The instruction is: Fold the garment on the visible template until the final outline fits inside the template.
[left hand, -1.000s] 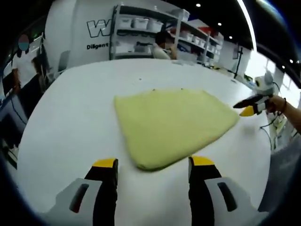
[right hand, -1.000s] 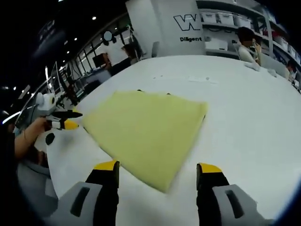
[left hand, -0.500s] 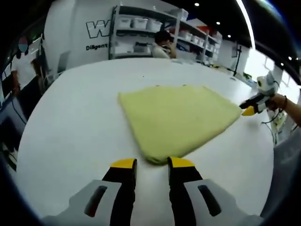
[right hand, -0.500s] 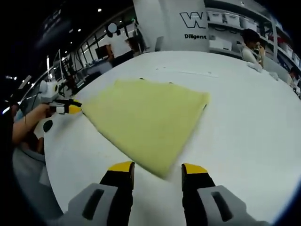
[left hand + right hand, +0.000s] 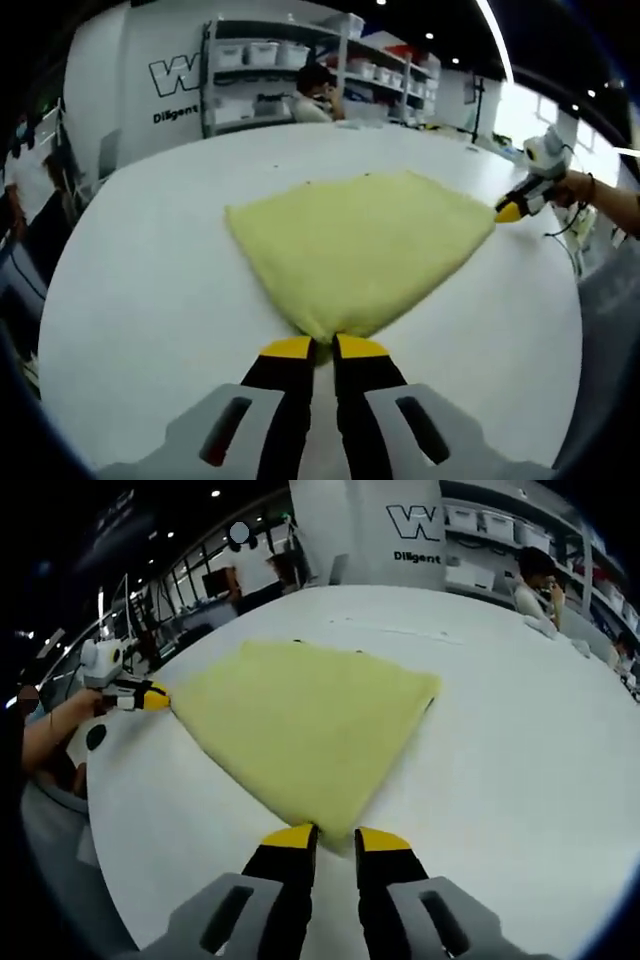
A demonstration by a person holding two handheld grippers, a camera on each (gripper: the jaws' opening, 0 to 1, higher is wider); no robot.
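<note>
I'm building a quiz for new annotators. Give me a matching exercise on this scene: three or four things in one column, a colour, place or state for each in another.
Things:
1. garment
2. table
3. left tongs
4. storage bins

Descriptions:
A. white, bearing the cloth
B. on shelves in the background
C. pale yellow, lying folded flat
D. jaws nearly together at a cloth corner

Pairs: 1-C, 2-A, 3-D, 4-B
</note>
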